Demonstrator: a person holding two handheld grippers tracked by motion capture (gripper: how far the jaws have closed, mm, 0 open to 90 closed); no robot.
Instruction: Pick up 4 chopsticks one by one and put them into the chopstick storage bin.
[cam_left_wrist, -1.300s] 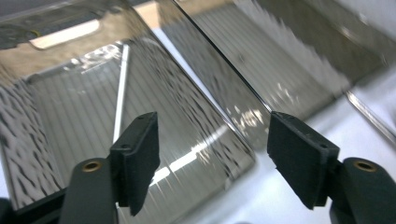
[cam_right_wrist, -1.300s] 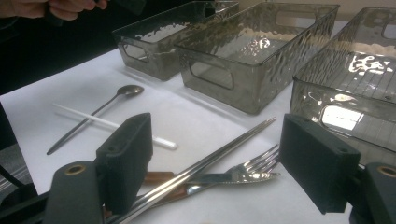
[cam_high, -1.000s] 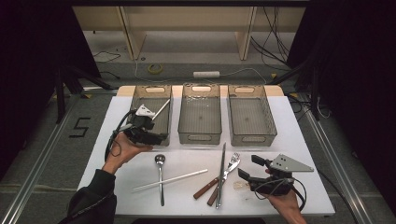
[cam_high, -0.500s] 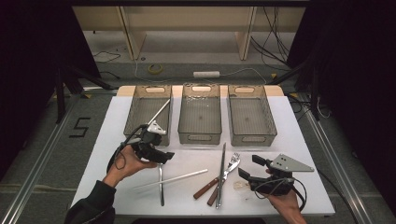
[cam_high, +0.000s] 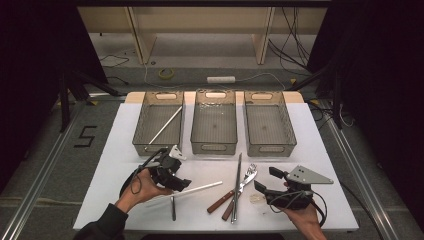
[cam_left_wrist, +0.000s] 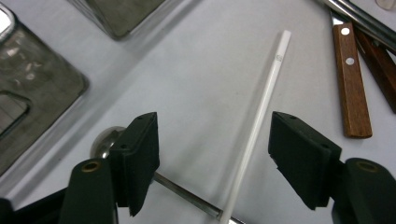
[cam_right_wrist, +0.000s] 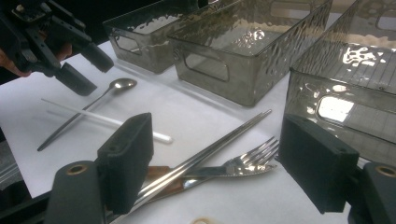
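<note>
My left gripper (cam_left_wrist: 212, 168) hangs over the white stick (cam_left_wrist: 261, 112), jaws apart and just closing, straddling it beside the spoon (cam_left_wrist: 105, 140) for pickup.

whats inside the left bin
One white chopstick lies slanted in the left bin. The rest of its floor looks bare through the clear walls; the near corner is blocked by the left gripper.

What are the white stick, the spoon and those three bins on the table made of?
White stick: probably matte plastic; plain, opaque, no shine. Spoon: looks like polished metal; its bowl mirrors the light. Bins: seemingly clear, grey-tinted plastic with a rippled finish; the table shows through their walls.
</note>
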